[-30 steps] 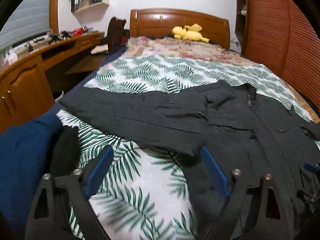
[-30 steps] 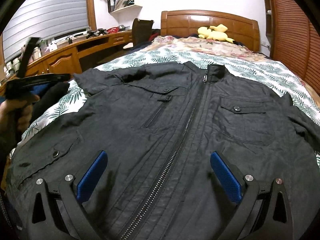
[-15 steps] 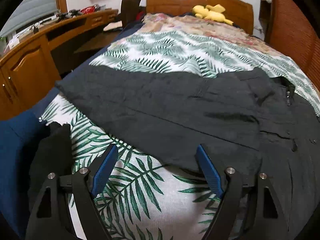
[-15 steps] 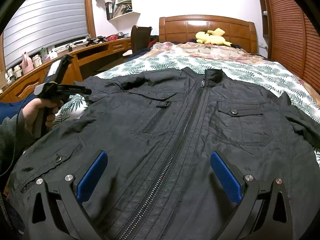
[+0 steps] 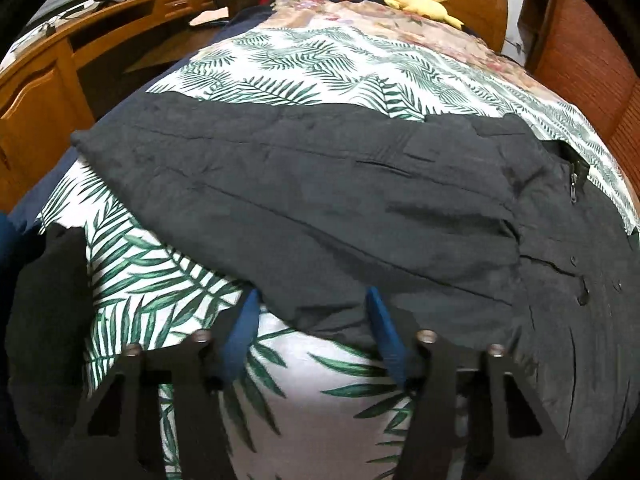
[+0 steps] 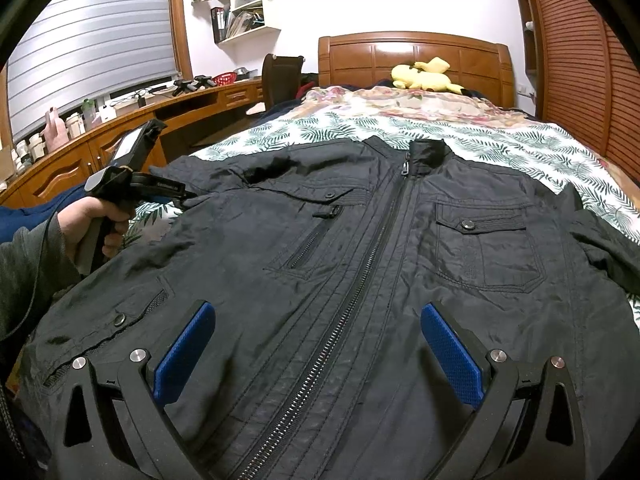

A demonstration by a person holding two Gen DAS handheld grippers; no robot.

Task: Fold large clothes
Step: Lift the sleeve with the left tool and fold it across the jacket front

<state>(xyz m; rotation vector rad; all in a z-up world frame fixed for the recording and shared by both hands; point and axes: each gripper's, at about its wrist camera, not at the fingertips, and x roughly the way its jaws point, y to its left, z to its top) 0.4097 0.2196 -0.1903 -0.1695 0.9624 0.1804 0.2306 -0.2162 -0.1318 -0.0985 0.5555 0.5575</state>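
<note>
Barely begun: jacket (image 6: 360,280) spread flat, front up and zipped, on the bed (image 5: 320,52), no fold made yet. Left sleeve (image 5: 260,196) stretched out sideways across the leaf-print cover, right sleeve (image 6: 604,244) lying off to the other side. Left gripper (image 5: 310,320) tilted down at the lower edge of the sleeve near the armpit, fingers (image 5: 240,332) closing, roughly half open, with the cloth edge just between the tips but not yet pinched as far as can be seen. Right gripper (image 6: 316,352) hovering over the jacket's lower front, fingers wide apart, straddling the zipper (image 6: 352,300), holding nothing. Left to do, by the look of it: both sleeves in, sides over, body folded up. Against a second ago: left gripper closer and lower on the sleeve, its fingers much narrower; right gripper and jacket much as before.
</note>
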